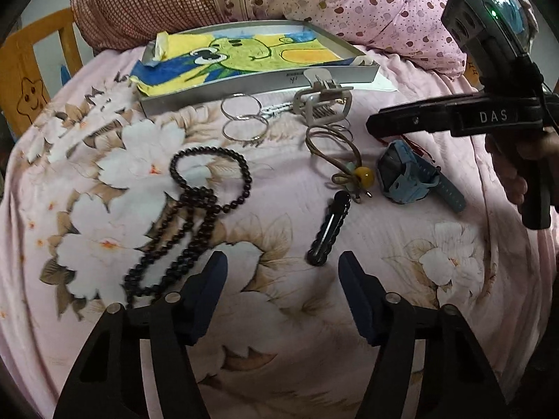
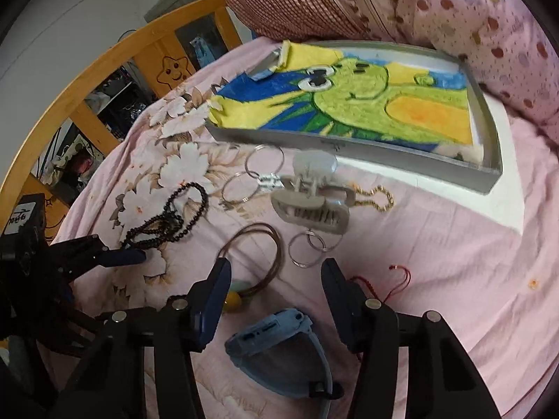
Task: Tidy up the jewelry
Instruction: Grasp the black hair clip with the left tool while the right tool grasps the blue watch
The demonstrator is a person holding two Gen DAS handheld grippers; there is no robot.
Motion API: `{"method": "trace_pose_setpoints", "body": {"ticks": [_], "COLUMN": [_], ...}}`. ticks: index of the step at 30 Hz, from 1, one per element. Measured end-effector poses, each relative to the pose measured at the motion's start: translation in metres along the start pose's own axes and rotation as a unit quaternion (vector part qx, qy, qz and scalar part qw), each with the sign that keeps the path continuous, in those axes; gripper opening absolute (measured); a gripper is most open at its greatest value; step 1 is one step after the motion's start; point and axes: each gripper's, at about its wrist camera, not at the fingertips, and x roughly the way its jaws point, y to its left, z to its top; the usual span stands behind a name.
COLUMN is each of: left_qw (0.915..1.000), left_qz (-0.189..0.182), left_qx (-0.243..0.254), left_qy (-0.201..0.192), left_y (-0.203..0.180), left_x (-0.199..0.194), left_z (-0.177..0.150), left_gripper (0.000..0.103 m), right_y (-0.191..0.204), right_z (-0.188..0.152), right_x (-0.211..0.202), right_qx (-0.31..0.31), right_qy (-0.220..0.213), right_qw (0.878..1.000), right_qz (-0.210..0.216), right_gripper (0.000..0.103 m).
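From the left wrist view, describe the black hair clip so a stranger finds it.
Start at the grey tray lined with a frog picture. Nearer lies a long glossy black hair clip, alone on the floral bedspread: a solid bar, unlike the dark bead strand.

Blue watch: strap runs off bottom edge in right wrist view, far end unseen. Yellow bead mostly hidden behind right gripper finger. Red string partly behind other finger. Gold chain half tucked behind hair claw; links too small to make out.
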Motion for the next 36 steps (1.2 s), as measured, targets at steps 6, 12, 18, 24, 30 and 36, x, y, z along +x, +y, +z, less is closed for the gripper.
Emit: {"method": "trace_pose_setpoints", "body": {"ticks": [6, 12, 18, 24, 30, 36], "left_qw": [0.9999, 0.9997, 0.9993, 0.9993, 0.9961, 0.9939], "left_qz": [0.007, 0.023, 0.038, 0.023, 0.036, 0.028], "left_qx": [-0.01, -0.006, 0.001, 0.023, 0.079, 0.107], "left_qy": [-0.001, -0.002, 0.001, -0.015, -0.017, -0.004], "left_y": [-0.008, -0.011, -0.015, -0.021, -0.034, -0.032], "left_x": [0.007, 0.014, 0.019, 0.013, 0.019, 0.028], "left_z": [0.003, 0.009, 0.011, 0.012, 0.017, 0.022], "left_gripper": [0.049, 0.04, 0.023, 0.023, 0.023, 0.023], "right_y": [-0.011, -0.01, -0.01, -0.018, -0.018, -0.016], "right_z": [-0.018, -0.026, -0.033, -0.045, -0.048, -0.048], "right_x": [0.001, -0.006, -0.017, -0.032, -0.025, -0.016], "right_qx": [0.027, 0.023, 0.02, 0.013, -0.004, -0.012], "right_qy": [0.002, -0.004, -0.007, 0.004, 0.026, 0.037], "right_qw": [1.0, 0.999, 0.999, 1.0, 0.999, 0.999], "right_qz": [0.01, 0.025, 0.035, 0.009, -0.02, -0.031], "right_gripper": [0.051, 0.05, 0.05, 0.05, 0.026, 0.021]}}
